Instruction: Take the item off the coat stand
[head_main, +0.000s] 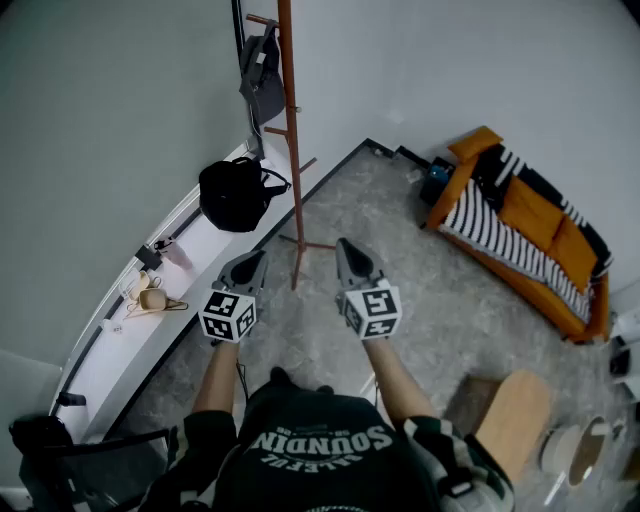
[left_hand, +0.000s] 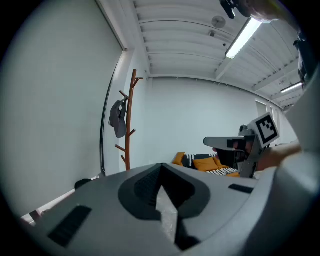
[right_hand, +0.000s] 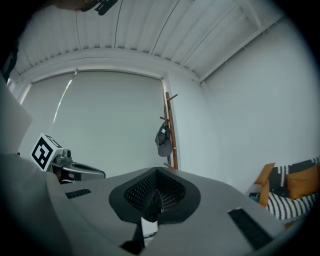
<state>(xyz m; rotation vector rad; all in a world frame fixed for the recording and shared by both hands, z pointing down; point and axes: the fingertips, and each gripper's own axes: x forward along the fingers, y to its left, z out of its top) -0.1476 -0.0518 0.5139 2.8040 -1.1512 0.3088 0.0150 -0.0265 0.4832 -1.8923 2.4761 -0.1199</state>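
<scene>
**Both tongs closed and empty, cap on the stand ahead**

Our left tongs (head_main: 245, 262) are closed, tips meeting with nothing between them. Our right tongs (head_main: 350, 255) are closed and empty as well. We hold the two side by side, a little apart, out in front of us above the grey floor (head_main: 400, 220), and neither touches anything.

Straight ahead, in line with the gap between them, stands the brown coat stand (head_main: 291, 150), its foot just beyond the tips. The grey cap (head_main: 262, 85) hangs high on a peg on the stand's left side, close to the corner where the two walls meet, well above and beyond both tongs. Several bare pegs stick out lower down the pole.

To the left of the stand a black bag (head_main: 236, 194) sits on a white ledge (head_main: 130, 340) that runs along the left wall; small beige and pink things lie further along it, too small to name. A dark chair (head_main: 90, 470) stands at the ledge's near end.

To the right the floor lies open as far as an orange sofa (head_main: 520, 225) with a striped blanket (head_main: 480, 225) against the far wall. A wooden stool (head_main: 510, 405) stands near our right side. Between us and the stand nothing blocks the way.
</scene>
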